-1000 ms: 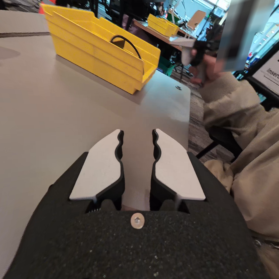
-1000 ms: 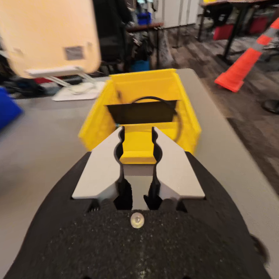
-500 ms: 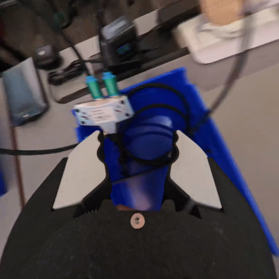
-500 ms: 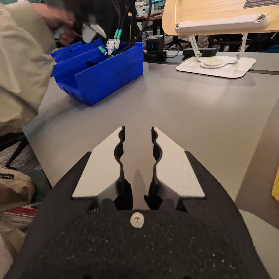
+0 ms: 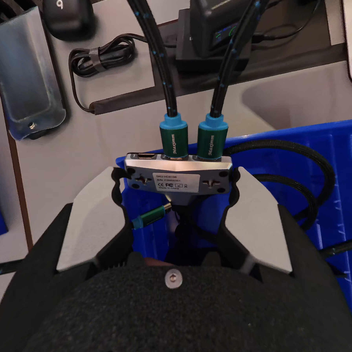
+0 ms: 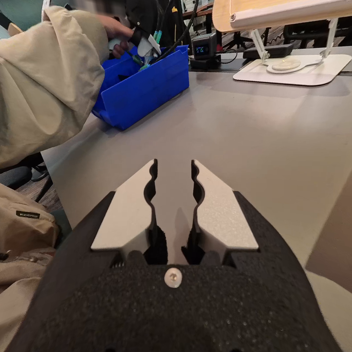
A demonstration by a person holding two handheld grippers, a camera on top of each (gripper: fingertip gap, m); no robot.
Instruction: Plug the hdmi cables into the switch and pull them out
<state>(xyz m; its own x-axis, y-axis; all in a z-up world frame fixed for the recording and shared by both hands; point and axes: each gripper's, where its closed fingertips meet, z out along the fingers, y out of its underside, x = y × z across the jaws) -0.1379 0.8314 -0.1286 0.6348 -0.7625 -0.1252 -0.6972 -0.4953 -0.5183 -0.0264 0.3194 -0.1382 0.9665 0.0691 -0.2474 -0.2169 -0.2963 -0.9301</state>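
In the left wrist view my left gripper (image 5: pixel 177 171) is shut on the two ends of a silver HDMI switch (image 5: pixel 178 181) and holds it over a blue bin (image 5: pixel 285 152). Two green HDMI plugs with blue collars (image 5: pixel 174 139) (image 5: pixel 212 141) sit in the switch's middle and right ports. The left port (image 5: pixel 145 156) is empty. A third green plug (image 5: pixel 150 219) hangs at the switch's underside. In the right wrist view my right gripper (image 6: pixel 174 163) is open and empty above the grey table (image 6: pixel 247 133). The left gripper (image 6: pixel 146 43) shows far off over the blue bin (image 6: pixel 152 95).
A beige sleeve (image 6: pixel 47 76) reaches across the left. A white stand base (image 6: pixel 291 72) and a small black device with a display (image 6: pixel 202 49) stand at the back. A bundled black cable (image 5: pixel 102 57) and a grey pouch (image 5: pixel 28 76) lie behind the bin. Some 55 cm of space lies between my two pairs of fingers. From the left gripper's tips to the white stand base (image 6: pixel 291 72) is close to 35 cm.
My left gripper swung from the yellow bin to the blue bin, opened wide and took hold of the switch. My right gripper turned from the yellow bin toward the blue bin and stays open.
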